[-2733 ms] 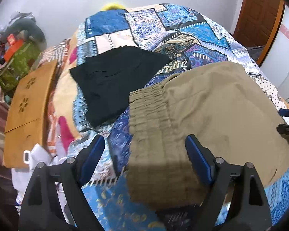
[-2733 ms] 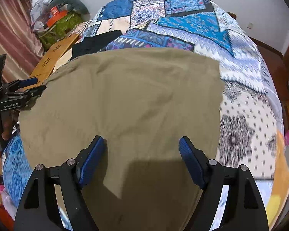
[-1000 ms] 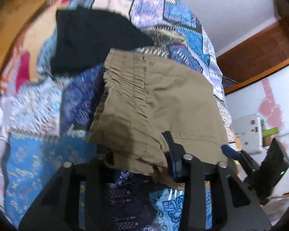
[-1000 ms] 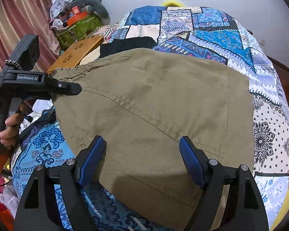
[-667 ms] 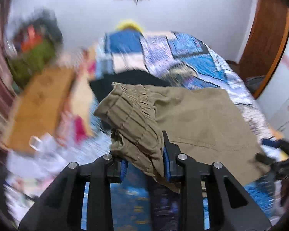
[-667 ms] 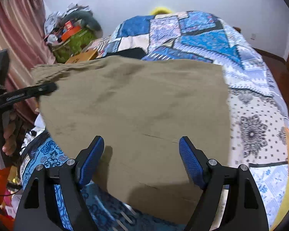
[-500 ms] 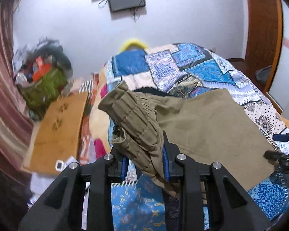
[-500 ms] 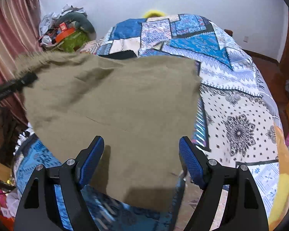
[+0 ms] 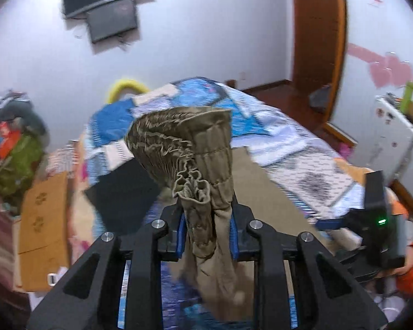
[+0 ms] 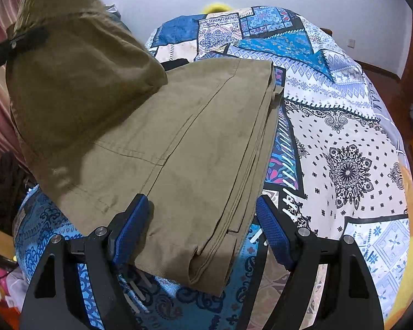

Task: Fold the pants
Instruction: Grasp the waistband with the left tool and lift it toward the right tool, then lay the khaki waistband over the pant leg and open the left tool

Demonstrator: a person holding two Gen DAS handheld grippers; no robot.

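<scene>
Your left gripper pinches the pants by the waistband, raised up-left of your right gripper, which is spread, jaws straddling the folded legs directly ahead on the bed; the legs' long axis runs away from it.

The pants are showing plain olive-khaki. The bedspread is flashing patchwork blues, white and black mandala prints. A black garment is lying dark beside a tan board. Both tools are wearing black frames with blue pads.
</scene>
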